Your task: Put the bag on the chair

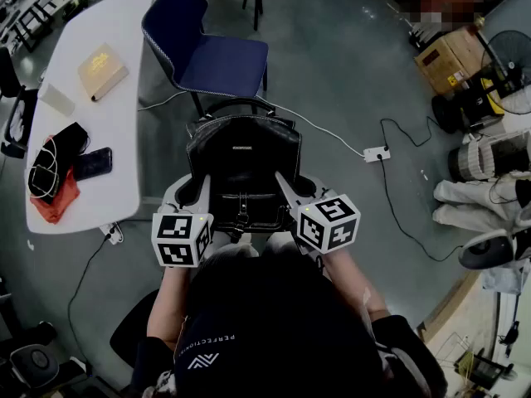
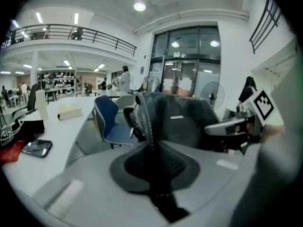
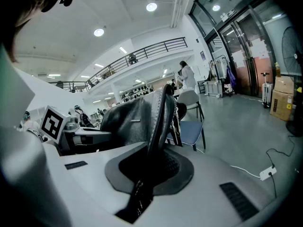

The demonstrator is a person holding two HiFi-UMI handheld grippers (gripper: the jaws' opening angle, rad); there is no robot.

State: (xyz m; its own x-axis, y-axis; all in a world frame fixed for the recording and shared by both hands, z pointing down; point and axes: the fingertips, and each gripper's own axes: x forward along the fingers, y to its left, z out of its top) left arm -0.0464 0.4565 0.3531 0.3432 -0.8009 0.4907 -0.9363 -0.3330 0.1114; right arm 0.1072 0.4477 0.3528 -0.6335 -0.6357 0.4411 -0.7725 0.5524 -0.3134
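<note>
A black leather bag (image 1: 242, 160) hangs between my two grippers, held up over the grey floor. My left gripper (image 1: 199, 192) is shut on the bag's left side, its strap (image 2: 150, 126) running between the jaws. My right gripper (image 1: 287, 191) is shut on the right side, where a stitched strap (image 3: 156, 122) is pinched. The blue chair (image 1: 217, 56) stands just beyond the bag with nothing on its seat. The same chair (image 2: 111, 122) shows left of the bag (image 2: 182, 122) in the left gripper view. In the right gripper view the chair (image 3: 191, 131) stands behind the bag (image 3: 128, 119).
A white table (image 1: 116, 23) at the left carries a book (image 1: 102, 70), a phone (image 1: 91, 163) and a red cloth (image 1: 56, 201). A power strip (image 1: 376, 152) with cables lies on the floor at the right. A cardboard box (image 1: 448, 60) and a fan (image 1: 508, 73) stand further right.
</note>
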